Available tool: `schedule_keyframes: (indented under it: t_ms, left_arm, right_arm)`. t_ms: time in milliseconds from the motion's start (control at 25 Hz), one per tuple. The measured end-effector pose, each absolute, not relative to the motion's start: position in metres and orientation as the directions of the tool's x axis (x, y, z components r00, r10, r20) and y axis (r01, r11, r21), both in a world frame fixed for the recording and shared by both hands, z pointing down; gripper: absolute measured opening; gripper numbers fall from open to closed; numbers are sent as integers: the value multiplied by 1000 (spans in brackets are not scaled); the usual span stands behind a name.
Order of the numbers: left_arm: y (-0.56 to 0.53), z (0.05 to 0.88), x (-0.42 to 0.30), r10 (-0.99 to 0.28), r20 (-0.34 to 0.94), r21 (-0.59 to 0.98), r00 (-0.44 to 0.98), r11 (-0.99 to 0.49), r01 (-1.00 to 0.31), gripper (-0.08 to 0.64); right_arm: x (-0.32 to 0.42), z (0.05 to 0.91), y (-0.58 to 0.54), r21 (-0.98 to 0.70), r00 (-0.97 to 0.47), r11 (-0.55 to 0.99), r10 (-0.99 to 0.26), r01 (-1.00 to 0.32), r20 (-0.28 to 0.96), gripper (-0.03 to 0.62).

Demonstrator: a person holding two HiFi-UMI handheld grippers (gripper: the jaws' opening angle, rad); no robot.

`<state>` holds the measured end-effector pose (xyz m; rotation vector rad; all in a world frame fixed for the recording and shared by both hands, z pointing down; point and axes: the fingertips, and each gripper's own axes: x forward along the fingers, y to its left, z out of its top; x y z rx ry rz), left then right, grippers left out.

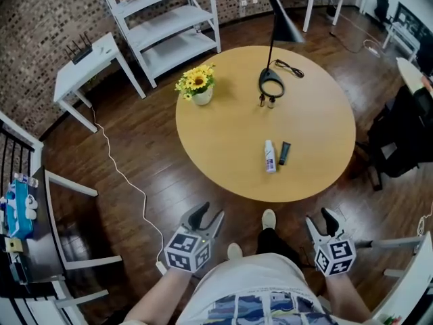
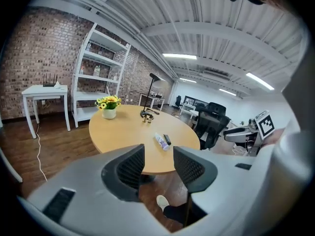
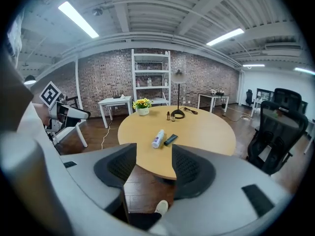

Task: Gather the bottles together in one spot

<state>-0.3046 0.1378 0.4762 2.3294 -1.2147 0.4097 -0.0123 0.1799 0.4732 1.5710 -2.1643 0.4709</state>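
On the round wooden table (image 1: 223,134) a white bottle (image 1: 270,156) lies on its side, with a dark tube-shaped bottle (image 1: 285,153) lying close to its right. Two small brown bottles (image 1: 266,101) stand upright by the lamp's base at the far side. My left gripper (image 1: 208,217) and right gripper (image 1: 321,219) hang over the floor in front of the table, short of its near edge, both open and empty. The left gripper view shows the white bottle (image 2: 160,141) beyond its gripper (image 2: 158,154). The right gripper view shows the same bottle (image 3: 158,138) and the tube (image 3: 171,139) past its gripper (image 3: 153,154).
A black desk lamp (image 1: 273,42) with a ring base and a pot of yellow flowers (image 1: 198,87) stand on the table. A black office chair (image 1: 399,137) is at the right, a white shelf (image 1: 169,26) and side table (image 1: 88,70) behind. A white cable (image 1: 128,181) runs over the floor.
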Motion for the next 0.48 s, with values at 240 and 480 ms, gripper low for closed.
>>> schedule_keyframes:
  t_ms: [240, 480]
  left_arm:
    - [174, 480, -301, -656, 491, 254, 573, -521, -815, 160]
    - [187, 481, -289, -644, 480, 258, 596, -546, -797, 160]
  right_arm:
    - [-18, 475, 220, -17, -254, 290, -807, -957, 534, 250]
    - [-22, 475, 234, -17, -259, 297, -804, -955, 535, 250]
